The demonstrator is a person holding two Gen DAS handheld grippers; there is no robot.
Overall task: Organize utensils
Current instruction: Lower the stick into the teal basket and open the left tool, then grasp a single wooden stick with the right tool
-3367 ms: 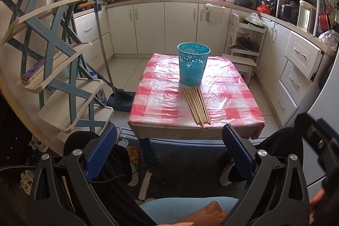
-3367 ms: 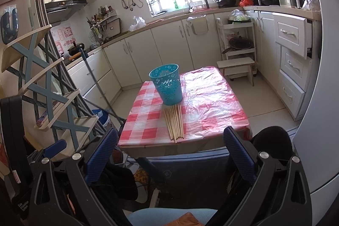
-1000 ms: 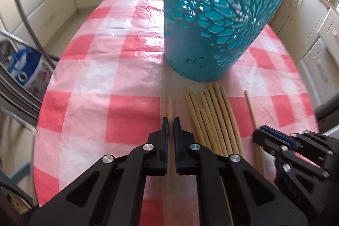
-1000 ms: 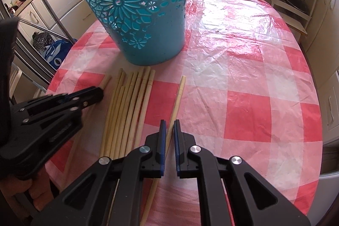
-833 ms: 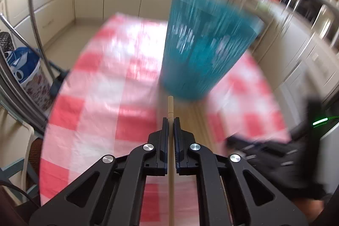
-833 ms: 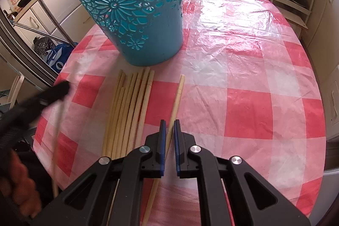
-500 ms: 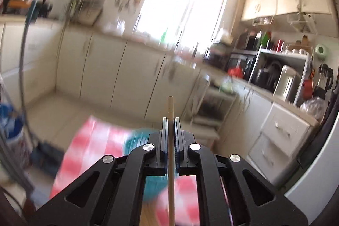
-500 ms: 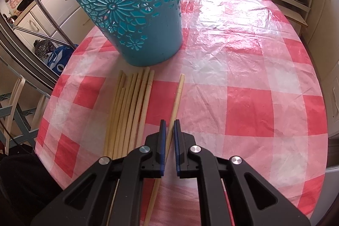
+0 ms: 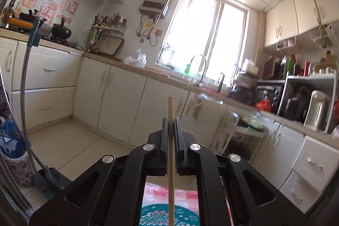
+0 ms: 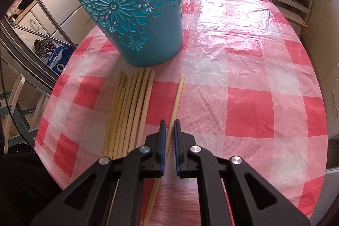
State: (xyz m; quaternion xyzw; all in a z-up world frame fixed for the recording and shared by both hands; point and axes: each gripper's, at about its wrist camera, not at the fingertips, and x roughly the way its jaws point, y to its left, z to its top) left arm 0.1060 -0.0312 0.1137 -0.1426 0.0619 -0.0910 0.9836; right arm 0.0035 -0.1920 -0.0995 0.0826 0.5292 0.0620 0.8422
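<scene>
- left gripper (image 9: 170, 120): closed tight on a single chopstick (image 9: 170, 154), which runs along the line of the fingers and sticks out past the tips; held level, pointing at the kitchen cabinets (image 9: 118, 96) and window (image 9: 203, 43).
- under that gripper, the rim of the teal basket (image 9: 156, 214) shows at the bottom edge, with a strip of the red checked tablecloth (image 9: 152, 190).
- in the right wrist view, the teal basket (image 10: 135, 10) stands upright on the tablecloth (image 10: 243, 86).
- a bundle of chopsticks (image 10: 129, 111) lies flat just in front of the basket.
- to its right, a lone chopstick (image 10: 177, 99) lies apart from the bundle.
- right gripper (image 10: 169, 123): angled down, nearly closed around the lone chopstick, which passes between its blue pads (image 10: 162, 135); whether they pinch it cannot be told.
</scene>
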